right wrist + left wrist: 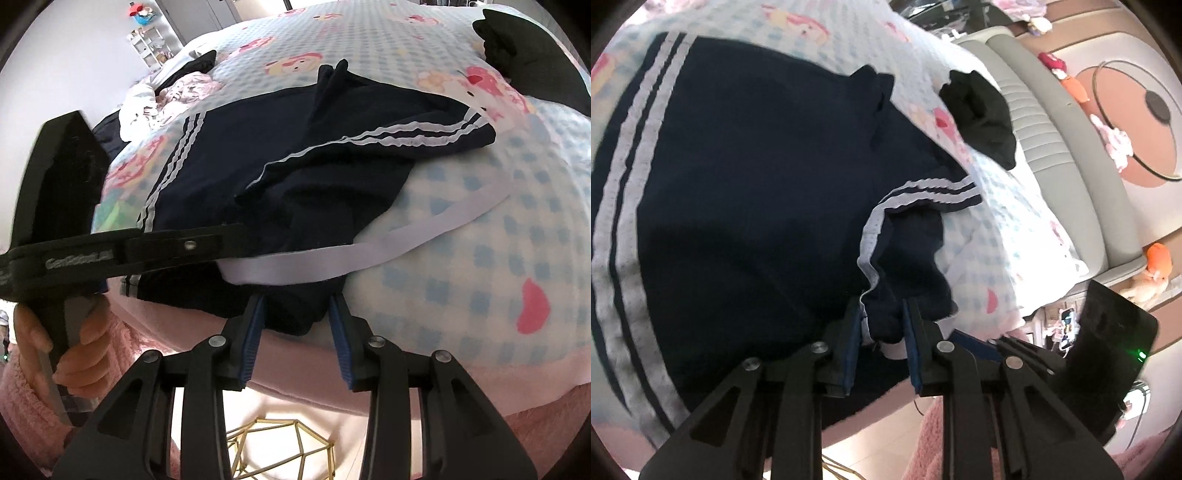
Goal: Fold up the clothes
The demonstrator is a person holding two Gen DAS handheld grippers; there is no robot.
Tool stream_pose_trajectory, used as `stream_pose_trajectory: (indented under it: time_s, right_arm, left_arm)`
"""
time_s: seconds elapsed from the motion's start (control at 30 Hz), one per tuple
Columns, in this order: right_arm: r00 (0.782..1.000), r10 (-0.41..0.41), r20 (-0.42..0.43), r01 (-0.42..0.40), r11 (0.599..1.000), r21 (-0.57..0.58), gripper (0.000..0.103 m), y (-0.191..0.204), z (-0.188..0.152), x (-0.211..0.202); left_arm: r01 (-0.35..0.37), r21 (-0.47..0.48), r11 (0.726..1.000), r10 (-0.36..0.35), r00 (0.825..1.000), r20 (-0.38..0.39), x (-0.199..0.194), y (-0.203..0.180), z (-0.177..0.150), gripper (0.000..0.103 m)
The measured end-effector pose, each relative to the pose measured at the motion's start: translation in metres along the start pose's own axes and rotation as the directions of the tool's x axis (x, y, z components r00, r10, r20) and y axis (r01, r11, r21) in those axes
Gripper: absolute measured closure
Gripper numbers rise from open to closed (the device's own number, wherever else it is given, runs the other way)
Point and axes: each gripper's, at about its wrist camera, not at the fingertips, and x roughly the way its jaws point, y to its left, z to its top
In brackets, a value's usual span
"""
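A navy garment (pixel 746 177) with white double stripes lies spread on a blue-checked cartoon bedsheet (pixel 997 229). My left gripper (pixel 884 325) is shut on a bunched corner of its striped hem at the near edge of the bed. In the right wrist view the same navy garment (pixel 332 147) lies partly folded over itself, and a white ribbon (pixel 406 240) trails from it. My right gripper (pixel 297 321) is shut on a dark fold of the garment's near edge. The left gripper (pixel 240 227) reaches in from the left, held by a hand (pixel 85 332).
A black garment (pixel 532 55) lies at the bed's far right corner. A pile of pink, white and dark clothes (pixel 173 96) sits at the far left. A grey padded bed frame (pixel 1052 129) runs along the side. A gold wire basket (pixel 280 450) stands on the floor below.
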Motion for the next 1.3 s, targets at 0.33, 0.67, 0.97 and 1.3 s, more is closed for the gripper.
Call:
stream_pose_trajectory:
  time_s: [0.33, 0.67, 0.97, 1.3]
  right_arm:
    - [0.998, 0.055, -0.005, -0.055, 0.998, -0.012, 0.059, 0.006, -0.005, -0.002]
    - [0.999, -0.035, 0.028, 0.033, 0.998, 0.060, 0.059, -0.001, -0.003, -0.001]
    - [0.998, -0.016, 0.060, 0.017, 1.000, -0.014, 0.057, 0.013, 0.011, 0.006]
    - [0.998, 0.040, 0.056, -0.037, 0.998, -0.053, 0.072, 0.030, 0.019, 0.000]
  left_arm:
    - [-0.019, 0.072, 0.997, 0.007, 0.988, 0.155, -0.039, -0.028, 0.003, 0.091]
    - [-0.005, 0.027, 1.000, -0.002, 0.971, 0.238, -0.072, -0.020, -0.006, 0.091]
    - [0.016, -0.014, 1.000, -0.012, 0.971, 0.240, -0.081, -0.004, -0.029, 0.091]
    - [-0.101, 0.029, 0.994, 0.085, 0.933, 0.350, -0.121, -0.023, -0.032, 0.091]
